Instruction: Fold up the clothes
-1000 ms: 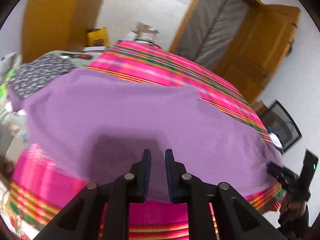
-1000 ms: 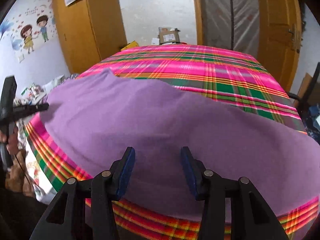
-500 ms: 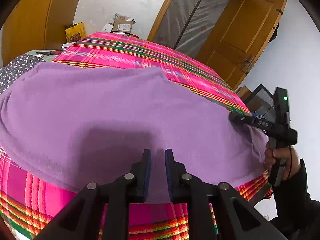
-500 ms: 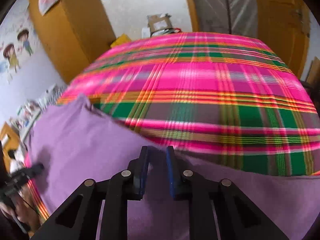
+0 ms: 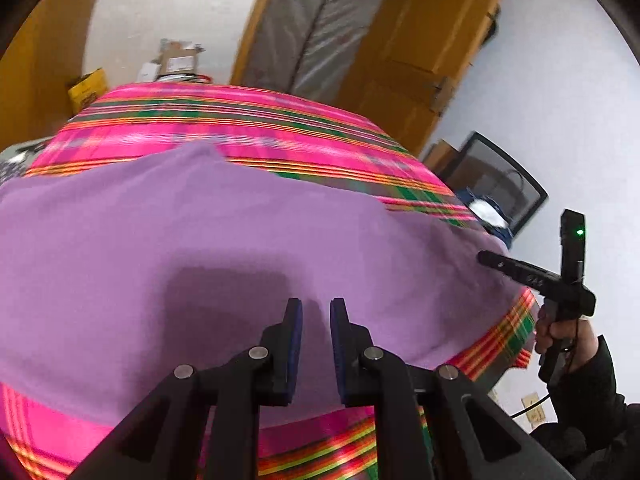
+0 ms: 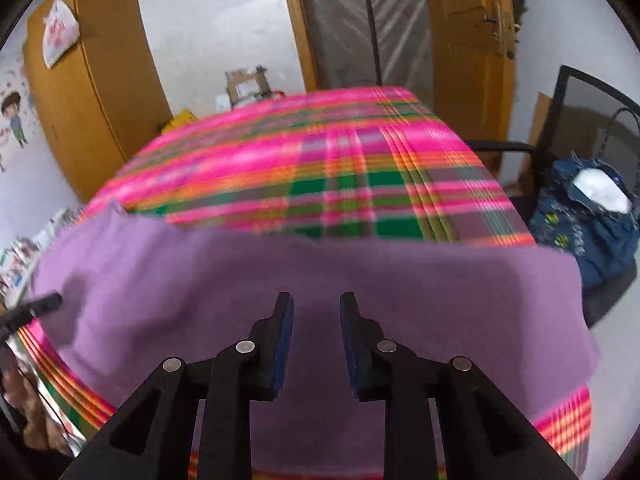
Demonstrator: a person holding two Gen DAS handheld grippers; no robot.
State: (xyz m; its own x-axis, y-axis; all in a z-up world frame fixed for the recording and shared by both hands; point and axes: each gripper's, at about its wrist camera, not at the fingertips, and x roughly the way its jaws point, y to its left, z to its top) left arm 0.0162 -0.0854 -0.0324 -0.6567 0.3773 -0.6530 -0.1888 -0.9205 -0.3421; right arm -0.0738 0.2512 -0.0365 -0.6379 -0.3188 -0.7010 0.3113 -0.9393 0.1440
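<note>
Where plaid shows, one purple garment (image 5: pixel 200 240).

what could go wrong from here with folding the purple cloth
1. The purple cloth lies near the table's front edge, over the slick-looking plaid cover; a pull could probably drag it off.
2. The right gripper has its jaws opening with nothing pinched between them, and the left gripper also looks empty, so a lift now would likely leave the cloth behind.
</note>
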